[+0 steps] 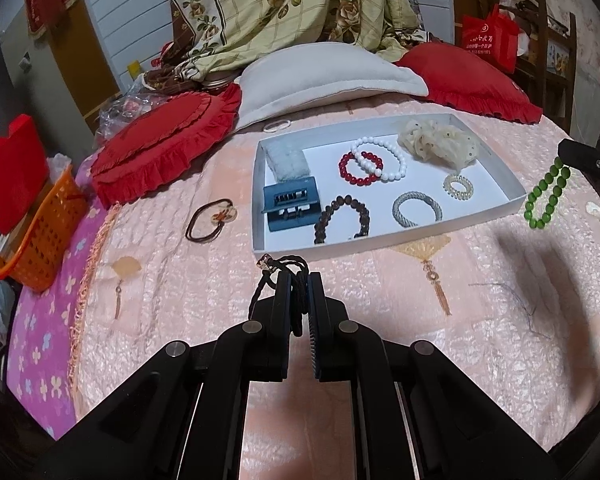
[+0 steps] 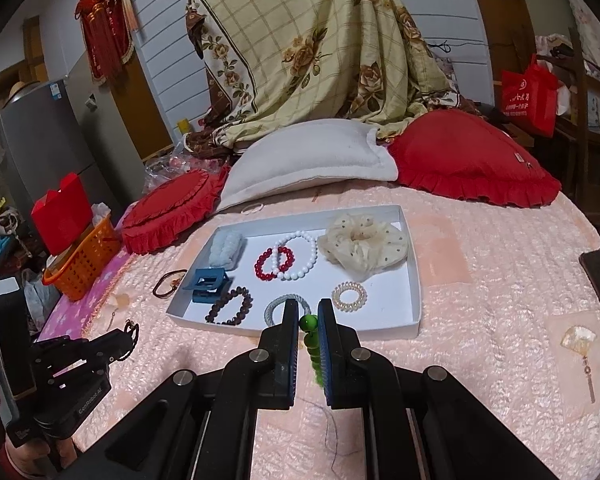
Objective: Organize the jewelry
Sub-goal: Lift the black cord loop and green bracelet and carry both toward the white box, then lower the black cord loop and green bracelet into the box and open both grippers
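Up close, the left gripper (image 1: 299, 280) has its fingers (image 1: 285, 300) drawn narrow around a dark braided cord (image 1: 296, 276), which bunches between the pads and loops out to the left, ending in a small brownish charm at the fingertip; its long run follows the fingers, pointing toward the tray. The right gripper (image 2: 309, 312) likewise pinches a green bead bracelet (image 2: 310, 340) between closely set fingers (image 2: 327, 320); the glossy round beads hang in a slack double strand, long axis roughly along the fingers in the right wrist view, and in the left wrist view the same loop (image 1: 546, 196) dangles steeply downward just beyond the tray's right edge, above the bed. Ahead of both grippers lies a shallow white tray (image 1: 384, 240) on the pink quilted bedspread (image 1: 180, 280). Inside it, a brown bead bracelet (image 1: 342, 218) and a grey woven bangle (image 1: 417, 209) sit nearest the front wall, with a clear coil hair tie (image 1: 458, 187) to their right. A blue claw clip (image 1: 290, 206) rests at the left, behind it a pale blue fuzzy band (image 1: 287, 160). A red bead bracelet (image 1: 358, 170) overlaps a white bead bracelet (image 1: 380, 158) in the middle, and a cream dotted scrunchie (image 1: 440, 142) fills the far right corner. Outside the tray, a brown hair tie (image 1: 210, 220) lies to its left on the bedspread.
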A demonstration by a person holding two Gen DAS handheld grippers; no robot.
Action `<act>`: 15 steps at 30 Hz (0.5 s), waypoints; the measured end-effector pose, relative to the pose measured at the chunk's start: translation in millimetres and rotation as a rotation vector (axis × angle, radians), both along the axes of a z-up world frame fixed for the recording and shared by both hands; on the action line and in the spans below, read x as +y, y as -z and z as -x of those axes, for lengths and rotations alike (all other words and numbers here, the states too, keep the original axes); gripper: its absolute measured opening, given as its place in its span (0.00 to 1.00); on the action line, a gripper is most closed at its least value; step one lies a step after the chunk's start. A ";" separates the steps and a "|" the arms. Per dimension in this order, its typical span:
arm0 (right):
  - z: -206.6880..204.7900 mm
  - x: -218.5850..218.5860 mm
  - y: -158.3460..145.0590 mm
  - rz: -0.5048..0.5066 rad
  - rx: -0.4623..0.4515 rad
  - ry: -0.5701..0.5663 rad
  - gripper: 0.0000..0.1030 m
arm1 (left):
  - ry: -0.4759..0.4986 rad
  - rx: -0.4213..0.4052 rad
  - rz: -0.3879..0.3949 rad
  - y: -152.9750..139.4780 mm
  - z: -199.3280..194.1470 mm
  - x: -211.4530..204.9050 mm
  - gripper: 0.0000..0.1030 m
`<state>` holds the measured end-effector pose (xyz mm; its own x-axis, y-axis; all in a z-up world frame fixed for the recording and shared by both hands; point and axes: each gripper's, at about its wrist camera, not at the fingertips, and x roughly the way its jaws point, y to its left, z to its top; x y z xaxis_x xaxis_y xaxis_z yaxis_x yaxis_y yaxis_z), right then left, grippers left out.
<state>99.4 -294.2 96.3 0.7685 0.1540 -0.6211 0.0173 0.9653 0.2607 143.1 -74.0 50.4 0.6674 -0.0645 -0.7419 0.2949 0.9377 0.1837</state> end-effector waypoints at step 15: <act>-43.2 -13.1 -1.9 0.029 0.012 0.013 0.09 | 0.047 -0.022 -0.026 -11.3 -44.7 -27.0 0.06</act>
<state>142.6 -307.3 98.2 0.7630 0.1261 -0.6340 0.0328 0.9720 0.2327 187.8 -101.0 61.7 0.6803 -0.0766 -0.7289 0.3340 0.9177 0.2152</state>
